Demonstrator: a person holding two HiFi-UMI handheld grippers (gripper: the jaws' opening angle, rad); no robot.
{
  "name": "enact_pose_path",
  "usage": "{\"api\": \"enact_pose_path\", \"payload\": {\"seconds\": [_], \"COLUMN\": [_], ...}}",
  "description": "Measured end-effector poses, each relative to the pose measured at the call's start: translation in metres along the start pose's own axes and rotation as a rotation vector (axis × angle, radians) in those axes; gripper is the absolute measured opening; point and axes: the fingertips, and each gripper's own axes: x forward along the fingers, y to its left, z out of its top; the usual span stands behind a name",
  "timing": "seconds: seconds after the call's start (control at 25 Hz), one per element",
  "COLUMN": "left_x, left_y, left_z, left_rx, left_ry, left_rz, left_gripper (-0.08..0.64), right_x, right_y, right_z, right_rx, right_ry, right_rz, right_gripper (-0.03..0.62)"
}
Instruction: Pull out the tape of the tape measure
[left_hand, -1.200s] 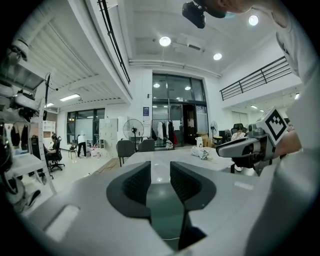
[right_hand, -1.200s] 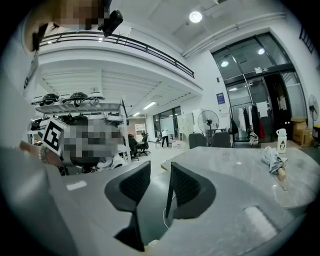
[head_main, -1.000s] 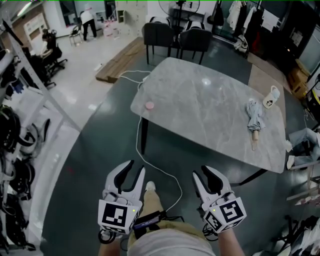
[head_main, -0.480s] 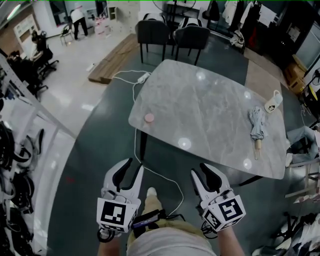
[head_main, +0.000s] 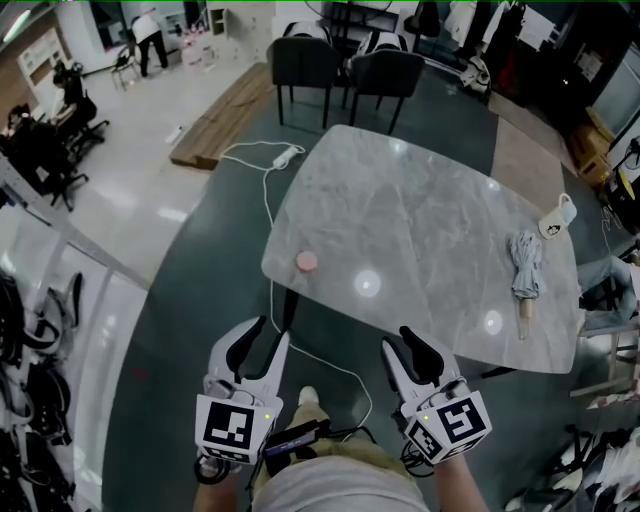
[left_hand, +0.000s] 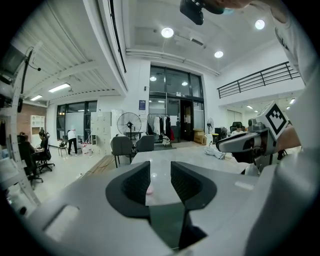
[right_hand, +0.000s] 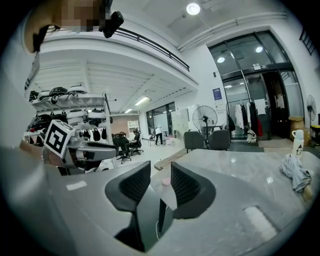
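The left gripper (head_main: 270, 330) and right gripper (head_main: 396, 340) are being held short of the bench (head_main: 430, 215), fingers narrowly parted on nothing, the pink tape measure (head_main: 306, 261) lying near its edge.

**Both our grippers out in front, fingers apart**

We hold our two grippers side by side, low in front of our body, with some room between them. Both point forward and tip down just a little. The left gripper (head_main: 268, 335) has its black fingers (left_hand: 135, 182) apart, with a clear gap in the middle, and they grip nothing. The right gripper (head_main: 400, 340) is the same: its fingers (right_hand: 187, 187) stand apart and grip nothing. The left marker cube (head_main: 232, 428) and the right marker cube (head_main: 455, 425) face up toward our head. Only a bit of our left forearm (head_main: 212, 492) and right forearm (head_main: 458, 488) shows below them.
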Motion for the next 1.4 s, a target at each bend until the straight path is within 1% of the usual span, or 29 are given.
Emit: {"api": "enact_pose_path", "payload": {"seconds": [0.2, 0.44, 0.76, 0.92, 1.2, 1.4], "left_x": [0.021, 0.032, 0.048, 0.064, 0.092, 0.115], "left_y": [0.016, 0.026, 0.029, 0.026, 0.028, 0.032], "left_z": [-0.005, -0.015, -0.029, -0.033, -0.059, -0.076], "left_rx": [-0.004, -0.008, -0.037, -0.018, -0.045, -0.049], "left_ry": [0.018, 0.045, 0.076, 0.100, 0.163, 0.206], "left_rz": [-0.020, -0.037, -0.057, -0.068, -0.043, -0.017], "left_gripper": [0.130, 0.137, 0.147, 0.163, 0.187, 0.213], "right_x": [0.023, 0.037, 0.047, 0.054, 0.063, 0.067], "right_y": [-0.008, -0.008, -0.014, -0.021, -0.036, -0.045], "right_z": [0.001, 0.002, 0.002, -0.001, -0.006, -0.012], "right_rx": [0.004, 0.002, -0.003, 0.003, 0.008, 0.014], "right_ry": [0.017, 0.033, 0.048, 0.057, 0.076, 0.096], "right_rz": [-0.015, -0.025, -0.030, -0.023, -0.002, 0.013], "right_gripper": [0.120, 0.120, 0.118, 0.119, 0.118, 0.118]}}
